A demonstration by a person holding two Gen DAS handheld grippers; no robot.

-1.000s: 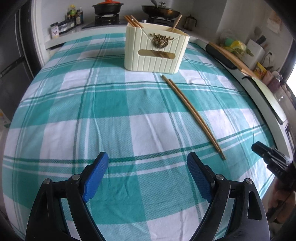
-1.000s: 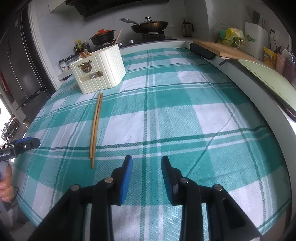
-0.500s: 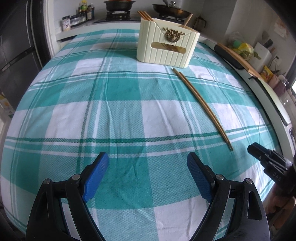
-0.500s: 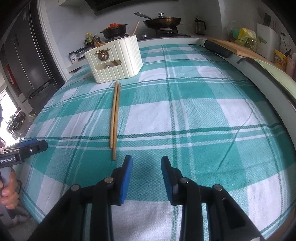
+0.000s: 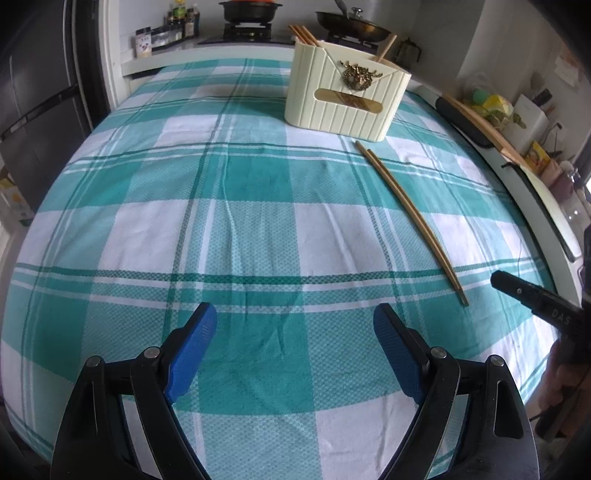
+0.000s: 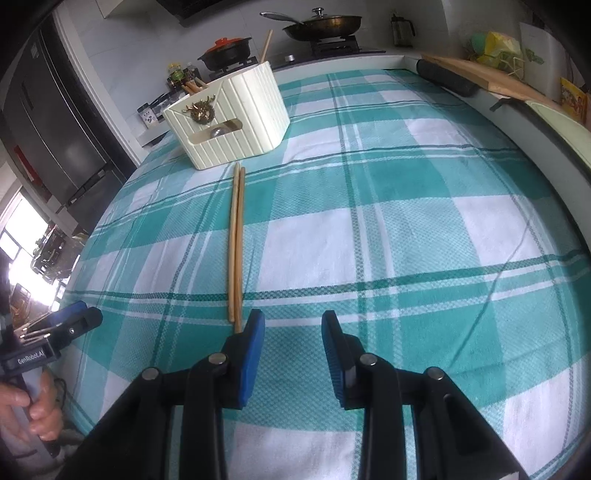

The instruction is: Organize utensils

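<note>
A pair of wooden chopsticks [image 6: 235, 243] lies side by side on the teal checked tablecloth [image 6: 388, 229], running from near the cream utensil holder [image 6: 231, 122] toward me. My right gripper [image 6: 292, 320] is open with a narrow gap and nothing in it; its left finger sits just right of the chopsticks' near tips. In the left wrist view the chopsticks [image 5: 410, 218] lie to the right and the holder [image 5: 345, 99] stands at the back with other chopsticks in it. My left gripper [image 5: 294, 323] is wide open over bare cloth.
A stove with a black pot [image 6: 227, 55] and a pan [image 6: 321, 24] stands behind the table. A dark roll [image 6: 447, 77] and a cutting board [image 6: 491, 83] lie along the right counter. A fridge [image 6: 48, 136] stands at the left.
The right gripper has swung left, so the chopsticks' near tips now lie just beside its left finger. The left gripper's view shifted slightly; its jaws stay wide.
</note>
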